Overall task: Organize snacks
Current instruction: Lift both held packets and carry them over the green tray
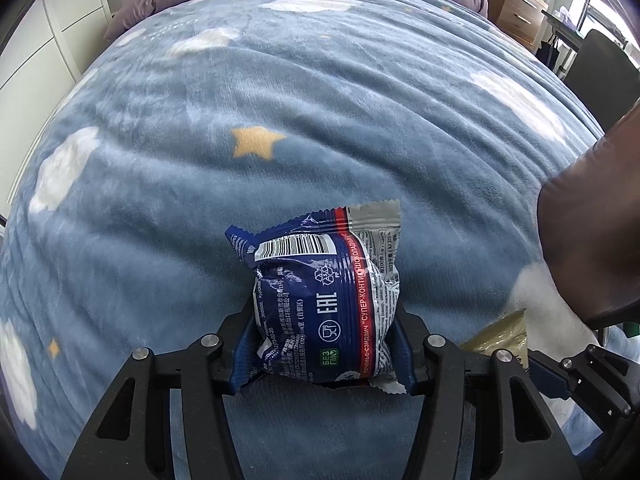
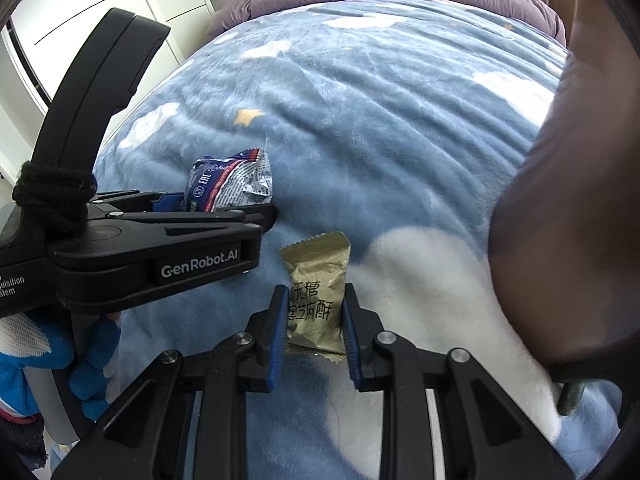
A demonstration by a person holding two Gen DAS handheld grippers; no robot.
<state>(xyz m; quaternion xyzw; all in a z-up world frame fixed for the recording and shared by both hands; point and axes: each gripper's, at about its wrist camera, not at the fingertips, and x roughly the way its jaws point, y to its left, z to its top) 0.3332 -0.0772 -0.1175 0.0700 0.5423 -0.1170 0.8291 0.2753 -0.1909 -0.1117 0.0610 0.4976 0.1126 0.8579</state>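
Two snack packets are held above the bed, one in each gripper. The left gripper (image 1: 326, 344) has its jaws spread about as wide as the blue cookie-sandwich packet (image 1: 320, 300) and they press on its two sides; the packet stands up between the blue pads, with the barcode at the top and its silver sealed edge pointing away. The right gripper (image 2: 316, 328) has narrower jaws, and they pinch the gold sesame-candy wrapper (image 2: 316, 288) at its lower half, while the crimped top end sticks out in front. Both packets are over the blue fleece blanket (image 1: 280, 92) with white clouds and yellow stars. A dark brown bag (image 2: 572, 220) stands at the right; what is inside it I cannot tell.
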